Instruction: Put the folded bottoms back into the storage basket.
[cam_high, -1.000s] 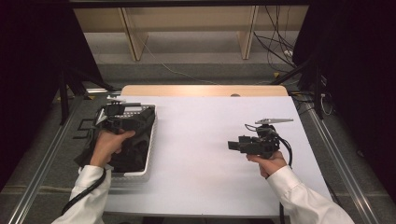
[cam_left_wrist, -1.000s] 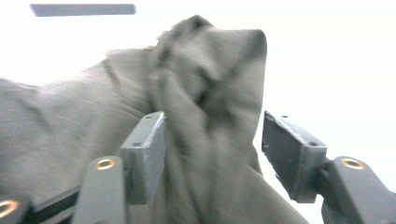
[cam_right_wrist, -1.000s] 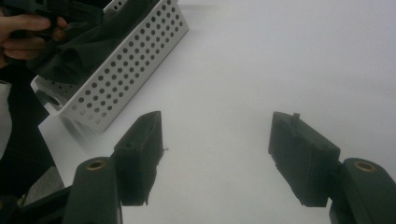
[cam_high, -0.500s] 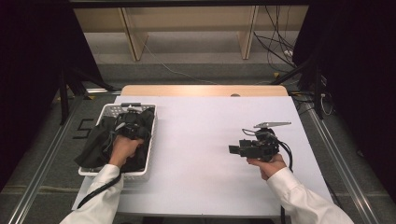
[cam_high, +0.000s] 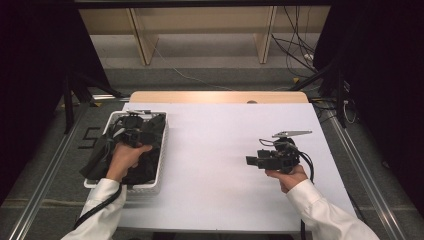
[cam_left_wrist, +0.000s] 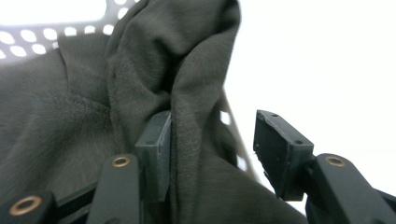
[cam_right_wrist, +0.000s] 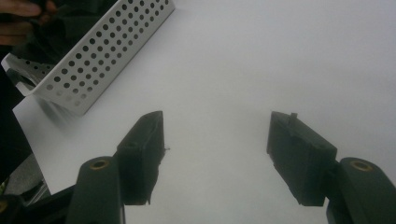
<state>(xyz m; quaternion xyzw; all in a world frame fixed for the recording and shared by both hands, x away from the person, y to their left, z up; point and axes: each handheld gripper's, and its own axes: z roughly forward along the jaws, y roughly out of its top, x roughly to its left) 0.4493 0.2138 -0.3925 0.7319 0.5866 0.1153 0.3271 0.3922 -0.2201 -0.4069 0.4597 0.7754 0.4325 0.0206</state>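
Nearest the viewer, two white sleeves are seen entering from the bottom edge of the high view. The right gripper (cam_high: 252, 161) is held low over the bare white table (cam_high: 220, 150), well apart from everything else; its jaws are spread, and nothing is seen between them in the right gripper view. A cable is trailed back along the right forearm.

Further left, the left gripper (cam_high: 131, 131) is carried by a hand (cam_high: 124, 156) over a white perforated basket (cam_high: 161, 159) set at the table's left edge. The basket is filled with a dark garment (cam_high: 102, 155), part of which is draped over the basket's outer left rim.

In the left gripper view, a raised fold of the dark garment (cam_left_wrist: 187, 93) is seen between the jaws. One pad is touched by the cloth; the other pad is stood clear, with a gap of white beside it. The jaws have just been opening, so the fold is no longer pinched. The basket's perforated wall (cam_left_wrist: 46, 35) is glimpsed behind the cloth.

Farthest off, the table's wooden edge strip (cam_high: 215, 97) is noted, then a shelf frame (cam_high: 200, 30) and loose cables (cam_high: 300, 45) on the floor.
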